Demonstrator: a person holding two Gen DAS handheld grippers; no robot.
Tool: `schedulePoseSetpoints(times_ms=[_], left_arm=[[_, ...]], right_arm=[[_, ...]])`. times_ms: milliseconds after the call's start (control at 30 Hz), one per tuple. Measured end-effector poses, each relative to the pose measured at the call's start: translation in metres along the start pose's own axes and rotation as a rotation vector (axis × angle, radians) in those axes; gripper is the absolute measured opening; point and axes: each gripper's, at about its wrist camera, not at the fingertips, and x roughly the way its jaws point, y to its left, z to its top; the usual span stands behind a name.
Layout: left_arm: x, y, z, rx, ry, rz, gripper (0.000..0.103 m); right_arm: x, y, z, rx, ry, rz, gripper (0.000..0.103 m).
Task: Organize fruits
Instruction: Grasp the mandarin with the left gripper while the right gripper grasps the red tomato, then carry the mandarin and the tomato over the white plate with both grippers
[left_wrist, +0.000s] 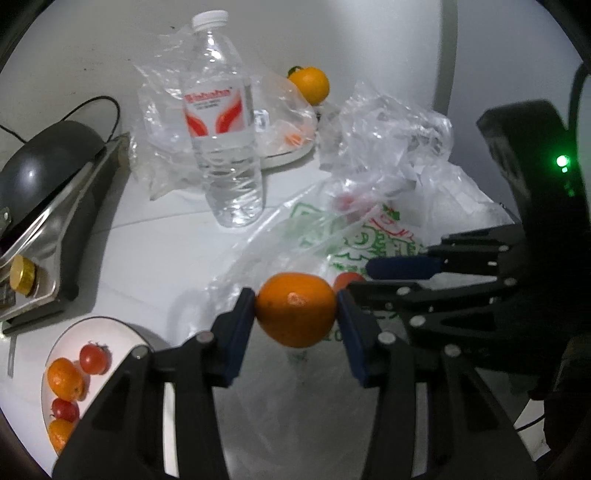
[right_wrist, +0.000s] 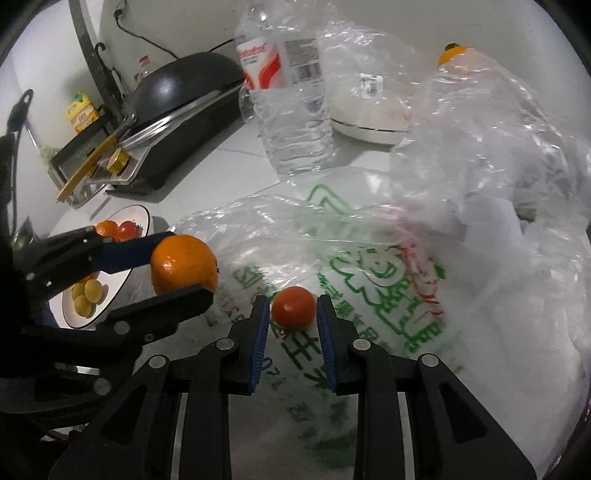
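Note:
My left gripper (left_wrist: 295, 308) is shut on a large orange (left_wrist: 295, 295), its blue pads pressing both sides, held above a printed plastic bag (left_wrist: 369, 240). My right gripper (right_wrist: 291, 314) is shut on a small red tomato (right_wrist: 293, 304) just over the same bag (right_wrist: 369, 266). The right wrist view shows the left gripper and its orange (right_wrist: 184, 264) at the left. A white plate (left_wrist: 66, 332) at the lower left holds two oranges and two tomatoes. Another orange (left_wrist: 310, 83) sits on a far plate behind clear plastic.
A water bottle (left_wrist: 221, 147) stands in the middle among crumpled clear bags (left_wrist: 388, 129). A black pan on a metal appliance (left_wrist: 48, 177) fills the left side. A second plate (right_wrist: 110, 302) holds small yellow-green fruits. A wall stands behind.

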Motion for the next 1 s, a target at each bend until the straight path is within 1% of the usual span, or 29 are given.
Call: schedulePoseSetpoints(times_ms=[267,633,833,1000], left_arm=[[-0.012,0.014,-0.006,-0.025,-0.018,0.007,0.046],[-0.019,0.016,-0.01,-0.028,-0.029,-0.001,0.046],[-0.023,0.016,-0.01,-0.027,-0.038,0.001,0.046],[-0.03,0.014,-0.011,-0.023,-0.047,0.003,0.046]], right_arm=[[0.011,0.006,0.007,-0.002,0.021,-0.028,0.028],[0.023,0.013,0.008,-0.013,0.05,-0.047,0.03],[0.024,0.017,0.009,-0.032,0.048,-0.061,0.03],[0.018,0.021,0.008,-0.041,0.032,-0.065,0.03]])
